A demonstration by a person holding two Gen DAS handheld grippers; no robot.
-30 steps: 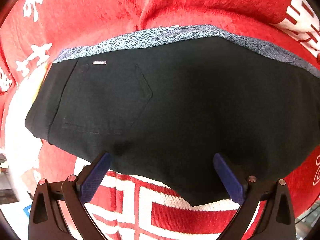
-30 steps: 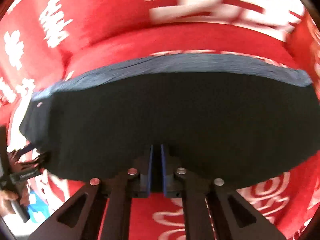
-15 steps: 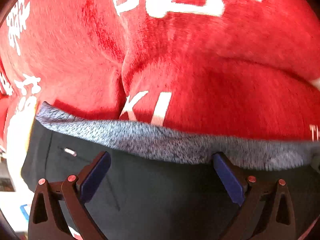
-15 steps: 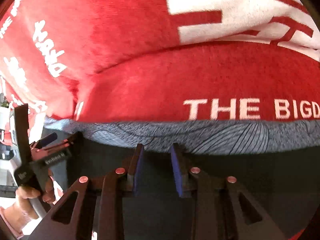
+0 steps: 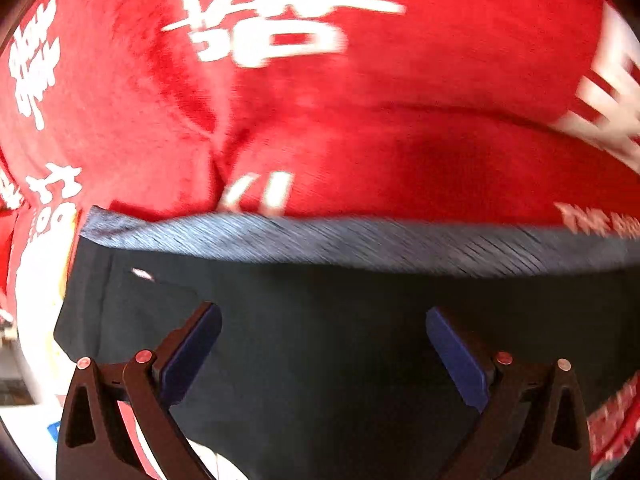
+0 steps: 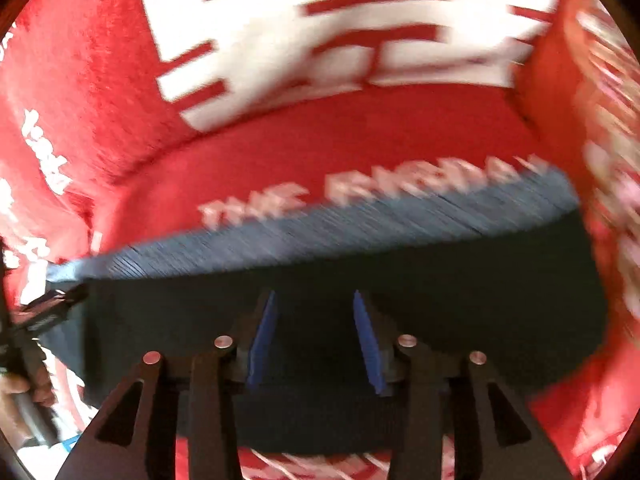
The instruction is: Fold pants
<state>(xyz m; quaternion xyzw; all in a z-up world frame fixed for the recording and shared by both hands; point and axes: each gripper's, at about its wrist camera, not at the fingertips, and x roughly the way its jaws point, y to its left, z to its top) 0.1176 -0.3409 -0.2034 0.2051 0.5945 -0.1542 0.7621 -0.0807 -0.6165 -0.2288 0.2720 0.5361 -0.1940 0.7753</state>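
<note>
The black pants (image 5: 328, 320) lie folded flat on a red blanket, with a grey-blue patterned waistband (image 5: 340, 240) along the far edge and a back pocket at the left. My left gripper (image 5: 324, 344) is wide open above the pants, holding nothing. In the right wrist view the pants (image 6: 460, 300) fill the lower half, waistband (image 6: 320, 232) at the far side. My right gripper (image 6: 314, 336) is open over the dark cloth, jaws apart and empty. Both current views are motion-blurred.
The red blanket (image 5: 360, 120) with white lettering covers the surface and rises in soft folds behind the pants (image 6: 280, 128). The left gripper and the hand holding it show at the left edge of the right wrist view (image 6: 36, 320).
The right gripper was shut on the pants' edge a second ago and has opened, letting go. Both grippers moved over the pants towards the waistband, then drew back slightly.
</note>
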